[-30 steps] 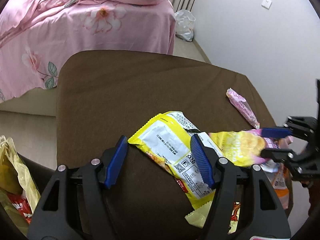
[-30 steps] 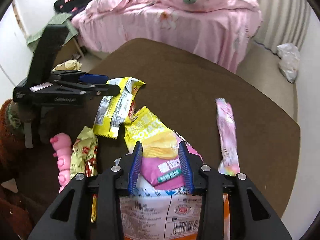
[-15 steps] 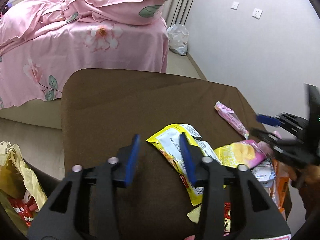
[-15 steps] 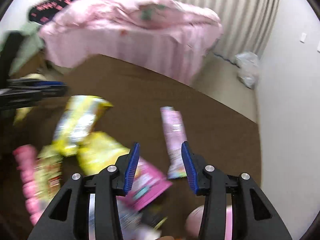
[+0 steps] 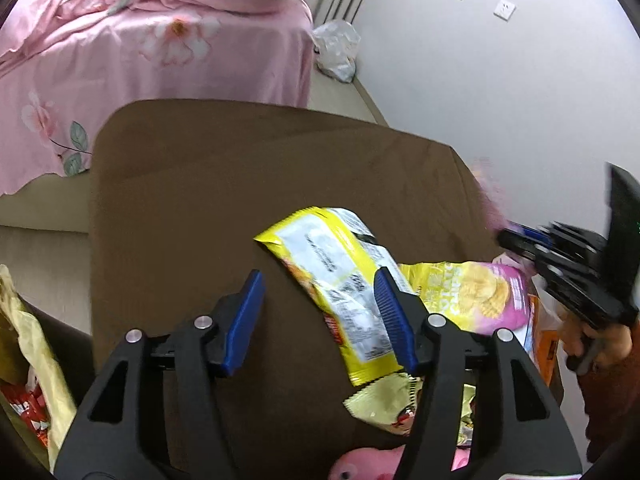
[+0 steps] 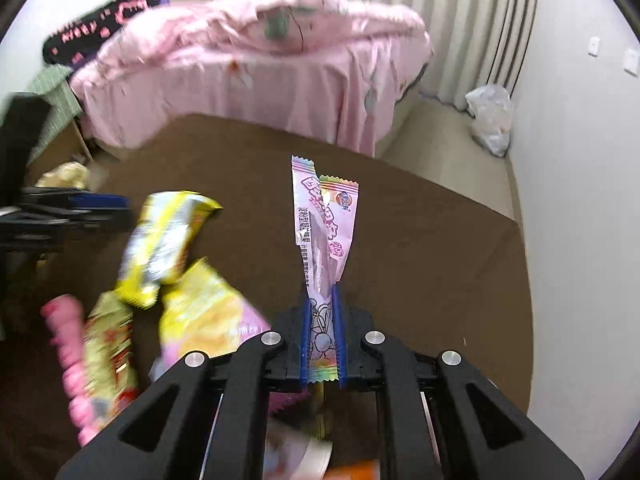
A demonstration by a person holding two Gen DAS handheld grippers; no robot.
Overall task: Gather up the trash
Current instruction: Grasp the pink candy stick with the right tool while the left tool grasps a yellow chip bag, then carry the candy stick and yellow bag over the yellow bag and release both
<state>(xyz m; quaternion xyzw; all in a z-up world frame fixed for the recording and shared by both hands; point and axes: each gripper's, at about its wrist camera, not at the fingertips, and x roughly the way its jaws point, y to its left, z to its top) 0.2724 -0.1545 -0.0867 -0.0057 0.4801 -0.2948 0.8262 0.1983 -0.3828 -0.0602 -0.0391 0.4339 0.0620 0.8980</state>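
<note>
On the brown cushion's right side, right gripper is clamped on the pink candy wrapper, lifted upright. Left gripper hovers wide apart, empty, over the yellow packet. Judging step 1: bag it next.

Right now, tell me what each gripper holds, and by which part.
Right gripper pinches the pink wrapper near its bottom end. Left gripper is open, holding nothing.

Matt brown cloth is covering the worktop. A glossy pink plastic wrapper is catching light in the right claw, whose ribbed blue pads look rubbery on matt black plastic. A shiny yellow foil packet is crinkling nearby.
</note>
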